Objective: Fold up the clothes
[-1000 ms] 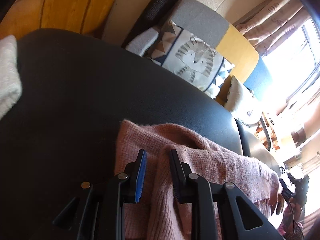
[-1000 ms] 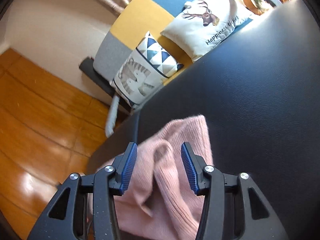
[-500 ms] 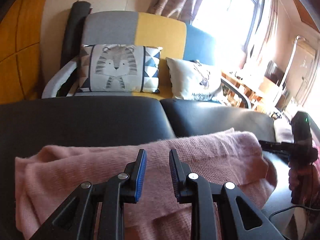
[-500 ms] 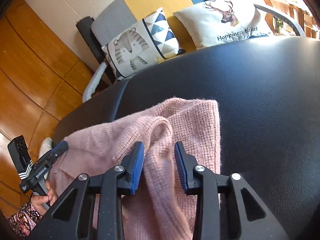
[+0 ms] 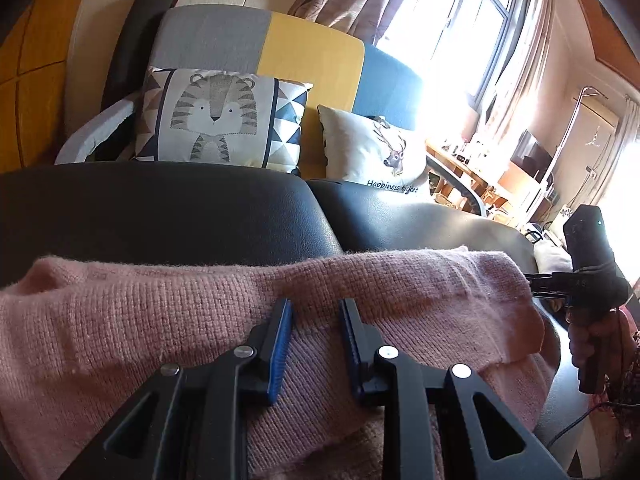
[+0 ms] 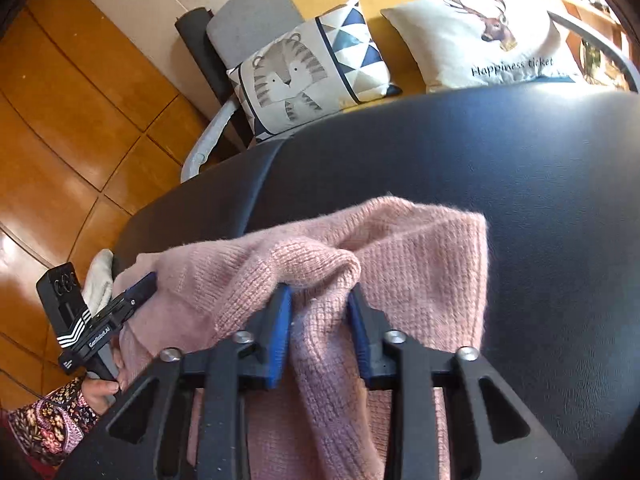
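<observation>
Pink knit filled the lower half of both views — a sweater (image 5: 168,320) lay bunched on the black leather seat (image 5: 168,208). The left tool (image 5: 314,322) was clenched on a fold of the sweater at the bottom centre of its frame. The right tool (image 6: 320,308) gripped a raised ridge of the same knit — cloth pinched between its blue pads (image 6: 280,332). Two cushions, a tiger cushion (image 6: 304,68) and a deer cushion (image 6: 488,32), sat at the top of the frame.

Bare black cushion (image 6: 540,184) ahead, tiger pillow (image 6: 308,68) beyond edge
</observation>
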Action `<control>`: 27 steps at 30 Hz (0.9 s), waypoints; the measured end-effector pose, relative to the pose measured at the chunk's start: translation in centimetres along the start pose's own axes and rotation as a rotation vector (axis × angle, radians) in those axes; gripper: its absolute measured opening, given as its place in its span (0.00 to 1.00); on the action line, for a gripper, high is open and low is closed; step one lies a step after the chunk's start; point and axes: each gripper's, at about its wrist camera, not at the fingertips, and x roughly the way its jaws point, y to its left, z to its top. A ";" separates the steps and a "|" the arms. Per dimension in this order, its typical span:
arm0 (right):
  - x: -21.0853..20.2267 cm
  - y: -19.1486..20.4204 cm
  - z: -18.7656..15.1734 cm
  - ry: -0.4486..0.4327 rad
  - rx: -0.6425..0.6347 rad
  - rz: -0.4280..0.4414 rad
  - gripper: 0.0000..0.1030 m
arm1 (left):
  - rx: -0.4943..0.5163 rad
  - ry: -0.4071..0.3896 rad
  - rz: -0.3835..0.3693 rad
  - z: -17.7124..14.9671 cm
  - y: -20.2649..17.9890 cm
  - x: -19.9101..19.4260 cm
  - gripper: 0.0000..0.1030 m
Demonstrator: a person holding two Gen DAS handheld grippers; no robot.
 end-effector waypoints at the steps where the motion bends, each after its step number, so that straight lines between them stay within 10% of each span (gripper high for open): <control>1: -0.5 0.3 0.3 -0.020 -0.016 -0.037 0.12 | -0.001 -0.004 0.000 0.0 0.0 -0.1 0.24; 8: -4.0 -2.5 1.1 -0.199 0.104 -0.208 0.01 | -0.015 -0.030 -0.005 -0.3 0.2 -0.7 0.24; 14: -5.6 -3.6 -0.6 -0.220 0.156 0.002 0.05 | -0.038 -0.018 -0.035 -0.3 0.8 -0.4 0.24; 22: -2.4 3.9 -3.9 0.056 -0.305 -0.126 0.05 | -0.033 -0.029 -0.019 0.9 -0.9 -1.6 0.24; 27: 0.2 3.7 -2.3 0.058 -0.284 -0.123 0.05 | -0.029 -0.142 -0.043 2.1 -2.0 -3.1 0.24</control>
